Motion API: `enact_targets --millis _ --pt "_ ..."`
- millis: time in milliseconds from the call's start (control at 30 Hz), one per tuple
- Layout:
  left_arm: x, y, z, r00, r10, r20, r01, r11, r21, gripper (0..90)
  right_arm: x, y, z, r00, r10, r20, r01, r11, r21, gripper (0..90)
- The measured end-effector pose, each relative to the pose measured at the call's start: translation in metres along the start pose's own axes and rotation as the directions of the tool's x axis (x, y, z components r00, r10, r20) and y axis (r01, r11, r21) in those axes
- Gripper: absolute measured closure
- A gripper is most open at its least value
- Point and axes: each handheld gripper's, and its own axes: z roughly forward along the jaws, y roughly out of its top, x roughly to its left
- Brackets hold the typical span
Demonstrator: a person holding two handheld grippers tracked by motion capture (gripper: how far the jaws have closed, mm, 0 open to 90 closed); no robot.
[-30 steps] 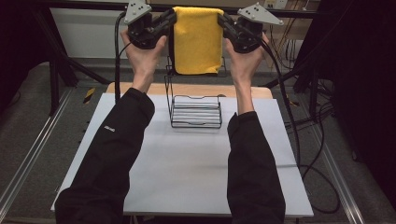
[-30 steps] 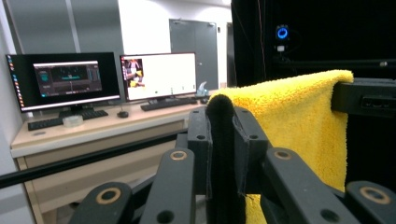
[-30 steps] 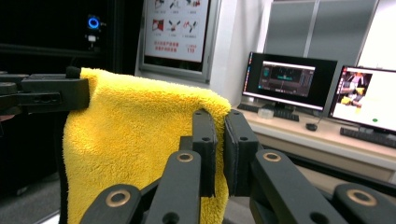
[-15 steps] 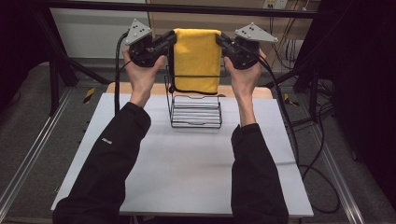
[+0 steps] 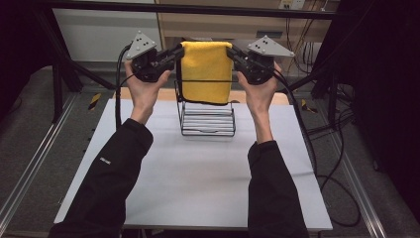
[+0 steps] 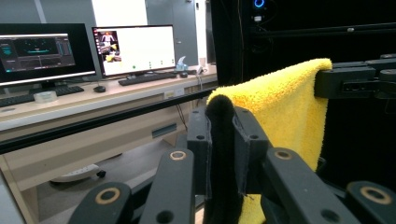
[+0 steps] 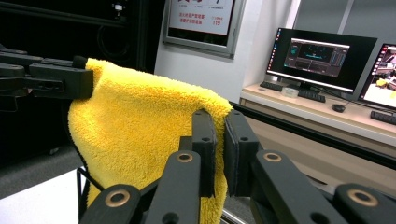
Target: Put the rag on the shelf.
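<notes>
We find the yellow towel point(image 5: 205, 72) clamped at its top corners by left gripper point(image 5: 173, 52) and right gripper point(image 5: 235, 53) — apparently just above the wire rack point(image 5: 207, 119). Next: lower evenly onto its top bar — keep it taut.

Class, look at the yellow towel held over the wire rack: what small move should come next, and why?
Probably lower both hands a little further. The left gripper and right gripper each pinch a top corner of the yellow towel, which hangs stretched between them above the wire rack. The rack's top bar crosses in front of the towel, so easing down should drape the towel over it.
</notes>
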Motion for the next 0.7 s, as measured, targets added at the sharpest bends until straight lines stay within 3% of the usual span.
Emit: enact_targets --millis 267,700 --pt "-0.005 0.005 -0.002 0.9999 0.011 0.007 -0.011 0.9999 -0.007 78.4 -0.002 0.005 -0.006 1.0000 0.004 0.002 -0.004 1.000 -0.021 84.3" --pt "-0.013 -0.007 -0.010 0.9989 0.045 0.011 -0.046 0.9982 0.038 78.1 0.009 -0.002 -0.020 0.9993 -0.032 -0.021 0.032 0.999 0.020 84.1"
